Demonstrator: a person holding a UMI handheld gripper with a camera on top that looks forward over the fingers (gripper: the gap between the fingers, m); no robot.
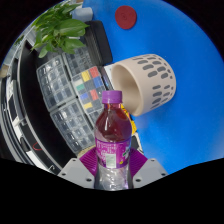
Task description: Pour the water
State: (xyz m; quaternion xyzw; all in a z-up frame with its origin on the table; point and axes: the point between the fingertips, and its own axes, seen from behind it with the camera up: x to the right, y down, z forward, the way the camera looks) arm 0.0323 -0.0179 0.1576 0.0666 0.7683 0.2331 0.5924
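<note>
A clear plastic bottle (112,130) with a purple cap and purple label stands upright between my fingers, filled with dark liquid in its upper half. My gripper (112,166) is shut on the bottle, both purple pads (86,160) pressing its lower body. Just beyond the bottle, slightly right, lies a cream cup (143,82) with dark oval markings, tipped so that its open mouth faces left. Both rest over a blue table surface (185,60).
A red cap-like disc (125,16) lies far back on the blue surface. To the left sit a clear plastic organizer (62,95), a coloured cube (92,84) and a green leafy plant (58,30).
</note>
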